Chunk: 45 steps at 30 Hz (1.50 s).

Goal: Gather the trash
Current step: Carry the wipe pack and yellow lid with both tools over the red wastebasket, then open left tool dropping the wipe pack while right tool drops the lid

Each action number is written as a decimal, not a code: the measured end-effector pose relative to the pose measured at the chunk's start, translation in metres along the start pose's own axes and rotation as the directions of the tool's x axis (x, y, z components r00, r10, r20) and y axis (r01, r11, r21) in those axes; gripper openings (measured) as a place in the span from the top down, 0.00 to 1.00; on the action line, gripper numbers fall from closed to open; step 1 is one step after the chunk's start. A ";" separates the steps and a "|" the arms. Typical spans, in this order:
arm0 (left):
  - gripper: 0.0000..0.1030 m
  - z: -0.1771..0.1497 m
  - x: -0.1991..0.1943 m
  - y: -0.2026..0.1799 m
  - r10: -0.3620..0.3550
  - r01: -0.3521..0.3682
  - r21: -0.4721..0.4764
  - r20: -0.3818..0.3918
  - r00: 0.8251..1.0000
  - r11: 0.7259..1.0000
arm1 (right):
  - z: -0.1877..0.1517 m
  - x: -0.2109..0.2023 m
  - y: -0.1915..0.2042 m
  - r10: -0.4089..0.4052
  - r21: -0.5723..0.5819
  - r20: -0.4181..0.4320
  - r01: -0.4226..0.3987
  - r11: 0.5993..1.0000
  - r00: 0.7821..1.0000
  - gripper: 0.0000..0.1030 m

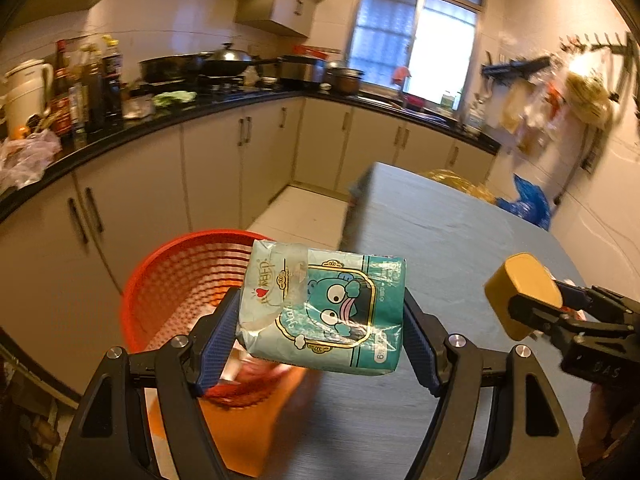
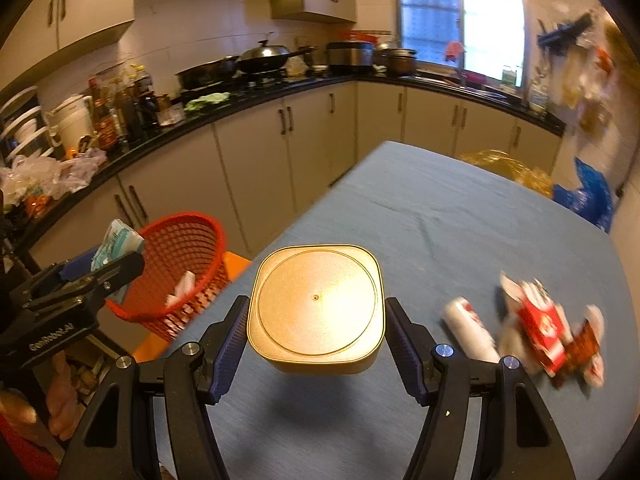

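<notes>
My left gripper [image 1: 320, 328] clamps the teal tissue pack [image 1: 320, 308] at the table's [image 1: 460, 232] left edge, over the red basket [image 1: 176, 280]. My right gripper [image 2: 316, 344] grips the gold tin [image 2: 316, 308] above open tabletop.

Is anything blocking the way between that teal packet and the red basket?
Nothing visible does. The left tool holds the teal packet just beside the red basket, whose open top shows clear.

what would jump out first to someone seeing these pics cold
The teal tissue pack clamped in the left gripper, right beside the red basket. Next, the gold square tin held by the right gripper above the blue table, red wrappers to its right.
</notes>
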<state>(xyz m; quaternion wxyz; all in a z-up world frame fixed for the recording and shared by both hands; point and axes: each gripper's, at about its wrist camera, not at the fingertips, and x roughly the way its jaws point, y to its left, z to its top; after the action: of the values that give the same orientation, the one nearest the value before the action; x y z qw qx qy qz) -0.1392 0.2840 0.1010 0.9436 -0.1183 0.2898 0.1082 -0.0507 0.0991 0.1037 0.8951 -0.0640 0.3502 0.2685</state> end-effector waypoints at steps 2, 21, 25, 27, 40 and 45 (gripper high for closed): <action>0.28 0.002 0.001 0.013 0.023 -0.023 -0.015 0.001 1.000 1.000 | 0.008 0.006 0.010 0.030 -0.008 -0.001 -0.030 1.000 1.000 0.32; 0.28 -0.010 0.043 0.085 0.112 -0.120 -0.083 -0.092 0.989 0.989 | 0.062 0.109 0.093 0.301 0.056 -0.146 -0.296 0.954 0.942 0.31; 0.28 -0.010 0.049 0.085 0.118 -0.125 -0.076 -0.100 0.988 0.989 | 0.068 0.127 0.104 0.318 0.066 -0.167 -0.312 0.948 0.933 0.31; 0.28 -0.010 0.052 0.086 0.117 -0.125 -0.076 -0.105 0.988 0.989 | 0.070 0.135 0.111 0.331 0.069 -0.172 -0.324 0.944 0.928 0.31; 0.24 -0.008 0.050 0.082 0.095 -0.103 -0.074 -0.098 0.991 0.992 | 0.067 0.116 0.095 0.356 0.088 -0.125 -0.347 0.934 0.926 0.28; 0.24 -0.006 0.042 0.065 0.071 -0.076 -0.055 -0.086 0.994 0.996 | 0.056 0.091 0.063 0.326 0.120 -0.091 -0.315 0.942 0.941 0.28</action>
<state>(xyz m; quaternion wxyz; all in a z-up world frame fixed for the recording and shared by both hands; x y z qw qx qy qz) -0.1260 0.3494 0.0612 0.9221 -0.1393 0.3301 0.1462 0.0050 0.2090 0.0901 0.8210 0.0257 0.4177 0.3883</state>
